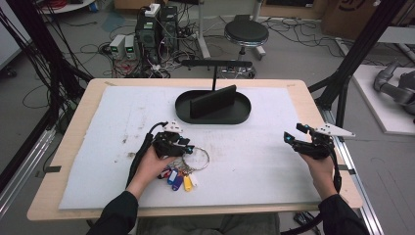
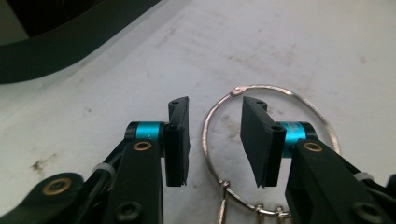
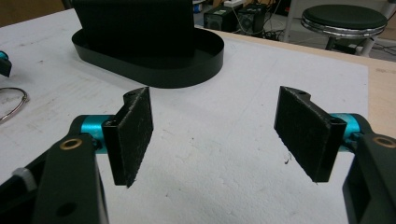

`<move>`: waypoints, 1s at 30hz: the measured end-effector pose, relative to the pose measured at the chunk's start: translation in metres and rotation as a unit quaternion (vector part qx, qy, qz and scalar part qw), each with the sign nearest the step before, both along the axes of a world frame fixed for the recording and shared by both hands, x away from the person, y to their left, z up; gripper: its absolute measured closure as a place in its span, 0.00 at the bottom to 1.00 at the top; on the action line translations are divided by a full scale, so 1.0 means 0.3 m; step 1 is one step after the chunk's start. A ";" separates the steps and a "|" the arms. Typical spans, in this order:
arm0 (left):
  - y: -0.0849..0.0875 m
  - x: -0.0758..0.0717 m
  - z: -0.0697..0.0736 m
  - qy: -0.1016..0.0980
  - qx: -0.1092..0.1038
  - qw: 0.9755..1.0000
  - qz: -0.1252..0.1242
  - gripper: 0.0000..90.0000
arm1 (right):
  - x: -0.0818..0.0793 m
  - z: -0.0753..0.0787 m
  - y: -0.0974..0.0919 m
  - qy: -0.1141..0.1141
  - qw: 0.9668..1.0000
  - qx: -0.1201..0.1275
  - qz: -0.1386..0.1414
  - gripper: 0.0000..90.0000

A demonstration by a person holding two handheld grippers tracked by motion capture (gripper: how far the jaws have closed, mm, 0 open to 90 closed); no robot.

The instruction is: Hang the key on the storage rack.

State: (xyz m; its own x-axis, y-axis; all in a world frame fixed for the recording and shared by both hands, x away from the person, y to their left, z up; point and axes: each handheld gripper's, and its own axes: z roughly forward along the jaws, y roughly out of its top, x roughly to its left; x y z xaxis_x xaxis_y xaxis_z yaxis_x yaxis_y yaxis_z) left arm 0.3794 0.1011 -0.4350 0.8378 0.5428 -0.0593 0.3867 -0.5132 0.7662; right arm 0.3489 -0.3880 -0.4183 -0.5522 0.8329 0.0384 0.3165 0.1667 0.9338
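1. The left gripper (image 2: 215,140) has its jaws partly open, set astride the left rim of a large metal key ring (image 2: 261,149); one pad is outside the loop, the other inside it. Neither pad is seen pressing the wire, so nothing is clamped.
2. In the high view that left gripper (image 1: 188,147) sits a little left of centre frame, held by the left hand (image 1: 151,166), with the key ring (image 1: 197,159) lying flat on the white mat (image 1: 98,161) just to its right.
3. A bunch of coloured key tags (image 1: 178,180) hangs off the ring's lower edge, so the whole set runs from the ring downward and slightly left in the frame, tags pointing toward the bottom edge.
4. The right gripper (image 3: 215,135) is spread wide with only bare mat between its pads. It holds nothing.
5. In the high view the right gripper (image 1: 293,134) sits at the right of the frame, well apart from the ring.
6. Beyond both, in the upper middle of the frame, stands a black oval tray (image 1: 183,110) with a dark slab (image 1: 213,102) leaning in it, its long axis across the frame.
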 end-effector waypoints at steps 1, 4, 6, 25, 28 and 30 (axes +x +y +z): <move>-0.002 -0.001 -0.004 0.001 0.002 1.000 -0.001 0.73 | 0.001 0.000 0.001 0.000 1.000 0.000 0.000 0.32; -0.015 -0.003 -0.018 -0.003 0.021 1.000 0.003 0.78 | 0.003 -0.002 0.002 -0.001 1.000 -0.001 0.002 0.32; -0.026 -0.005 -0.031 -0.001 0.040 0.999 0.007 0.79 | 0.003 -0.001 0.002 0.000 1.000 -0.001 0.002 0.32; 0.013 -0.064 0.054 -0.092 -0.039 0.994 0.037 0.96 | 0.011 -0.006 -0.001 0.003 1.000 0.004 0.000 0.32; 0.020 -0.086 0.087 -0.118 -0.052 0.991 0.033 0.96 | 0.012 -0.006 0.001 0.005 1.000 0.004 0.000 0.32; 0.023 -0.098 0.104 -0.129 -0.062 0.989 0.032 0.96 | 0.012 -0.006 0.001 0.003 1.000 0.005 0.000 0.32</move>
